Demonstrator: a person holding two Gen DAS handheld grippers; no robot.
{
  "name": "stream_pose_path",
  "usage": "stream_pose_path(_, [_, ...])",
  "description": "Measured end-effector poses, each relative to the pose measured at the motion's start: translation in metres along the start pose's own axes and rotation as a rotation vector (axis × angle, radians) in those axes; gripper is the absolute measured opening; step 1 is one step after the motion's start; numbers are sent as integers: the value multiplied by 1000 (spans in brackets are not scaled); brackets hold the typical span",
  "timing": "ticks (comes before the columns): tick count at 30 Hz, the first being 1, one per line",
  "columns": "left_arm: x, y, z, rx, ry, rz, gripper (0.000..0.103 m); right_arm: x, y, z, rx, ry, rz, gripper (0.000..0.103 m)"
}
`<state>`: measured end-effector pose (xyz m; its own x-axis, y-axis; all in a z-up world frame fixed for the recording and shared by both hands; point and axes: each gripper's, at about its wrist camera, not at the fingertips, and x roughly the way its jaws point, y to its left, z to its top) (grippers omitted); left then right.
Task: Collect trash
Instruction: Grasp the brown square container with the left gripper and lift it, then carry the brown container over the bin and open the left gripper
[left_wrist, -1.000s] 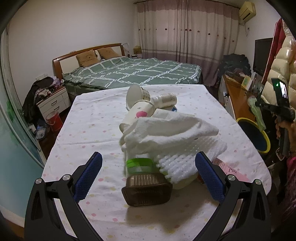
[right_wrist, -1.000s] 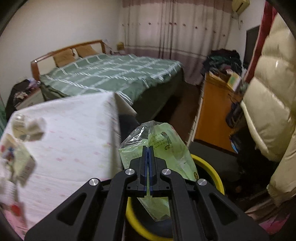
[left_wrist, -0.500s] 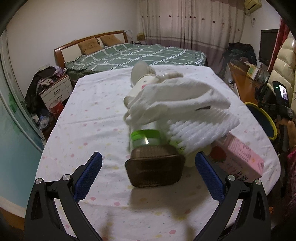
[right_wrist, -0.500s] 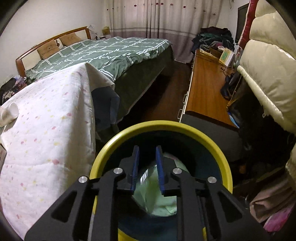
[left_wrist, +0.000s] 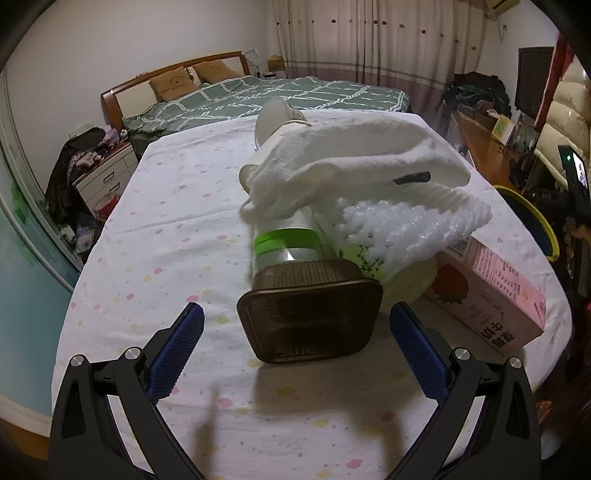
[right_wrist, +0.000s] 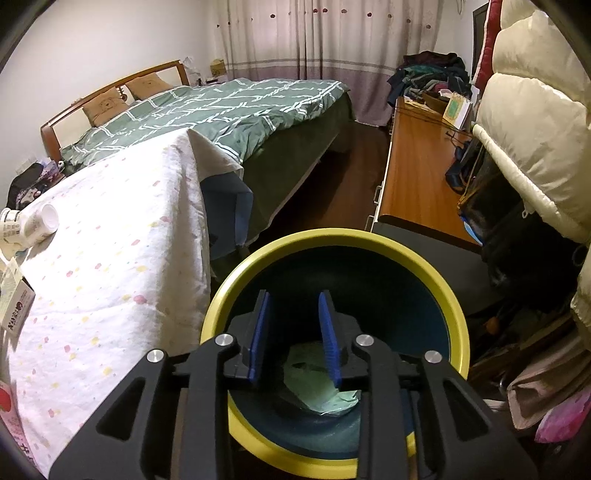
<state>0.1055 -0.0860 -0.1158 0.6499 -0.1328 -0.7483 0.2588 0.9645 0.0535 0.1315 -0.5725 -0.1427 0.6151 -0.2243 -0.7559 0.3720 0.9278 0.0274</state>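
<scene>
On the spotted tablecloth (left_wrist: 166, 236) lies a heap of trash: a brown plastic tray (left_wrist: 310, 321) on its side, a clear bottle with a green label (left_wrist: 284, 243), white tissue (left_wrist: 354, 173), bubble wrap (left_wrist: 402, 225) and a pink carton (left_wrist: 491, 291). My left gripper (left_wrist: 295, 308) is open, its blue pads either side of the brown tray without touching it. My right gripper (right_wrist: 294, 299) hangs over the yellow-rimmed bin (right_wrist: 332, 240). Its jaws are opening and nothing is held between them. A green plastic bag (right_wrist: 317, 384) lies at the bottom of the bin.
A paper cup (left_wrist: 273, 114) lies behind the heap. The bin (left_wrist: 535, 218) stands on the floor at the table's right edge. A bed (right_wrist: 221, 107) is beyond the table. A wooden desk (right_wrist: 413, 173) and a padded coat (right_wrist: 535, 110) crowd the bin's right side.
The right gripper let go of the green bag, which dropped into the bin, and sank toward the rim as its jaws parted. The left gripper came down closer to the brown tray, still open.
</scene>
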Motion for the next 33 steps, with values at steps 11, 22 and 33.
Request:
stream_pose_path(11, [17,-3,1,7,26,-29,81,-8,6,-6,7,-8,39,27])
stream_pose_path(22, [-14,2,-7,47,-8,-56,68,-43,9,-23,30,-47,87,26])
stream_pose_path(33, [-77,-38,20,136,-111,-138,68,-92,-1,-33,47,-139,68,26])
